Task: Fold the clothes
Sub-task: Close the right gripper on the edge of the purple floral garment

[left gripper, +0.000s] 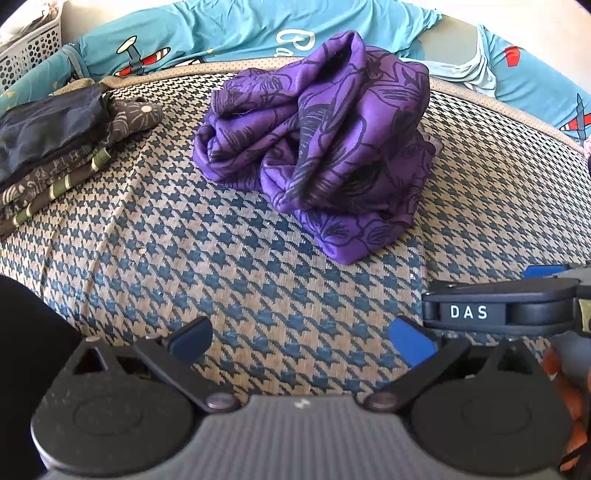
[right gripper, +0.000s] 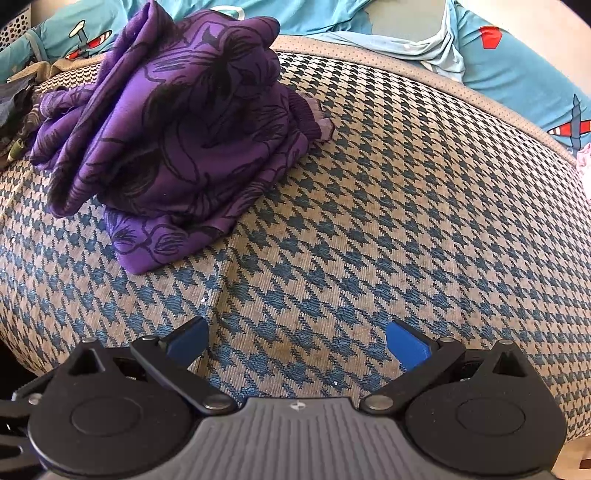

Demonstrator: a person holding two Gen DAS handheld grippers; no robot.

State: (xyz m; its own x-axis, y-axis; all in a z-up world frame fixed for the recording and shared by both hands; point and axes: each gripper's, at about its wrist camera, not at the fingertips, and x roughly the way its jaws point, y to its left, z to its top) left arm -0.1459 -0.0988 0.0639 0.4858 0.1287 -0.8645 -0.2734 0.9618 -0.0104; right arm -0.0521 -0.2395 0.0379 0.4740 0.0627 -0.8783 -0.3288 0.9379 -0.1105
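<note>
Purple floral garment [left gripper: 317, 140] heaped in a loose bundle on the houndstooth cushion [left gripper: 221, 280], upper centre of the left wrist view; upper left of the right wrist view [right gripper: 173, 125]. Left tongs [left gripper: 301, 341] spread wide over bare houndstooth at the bottom of the frame, blue fingertips [left gripper: 410, 341] gripping nothing, well short of the bundle. Right tongs [right gripper: 297, 343] likewise spread wide and holding nothing, low in their own view, over bare cushion [right gripper: 406, 221] with the garment up and to the left. Stack of folded dark patterned clothes [left gripper: 55, 162] at the left edge of the left view. Turquoise airplane-print sheet [left gripper: 236, 26] along the top behind the cushion. White perforated basket [left gripper: 29, 51] in the upper left corner.
</note>
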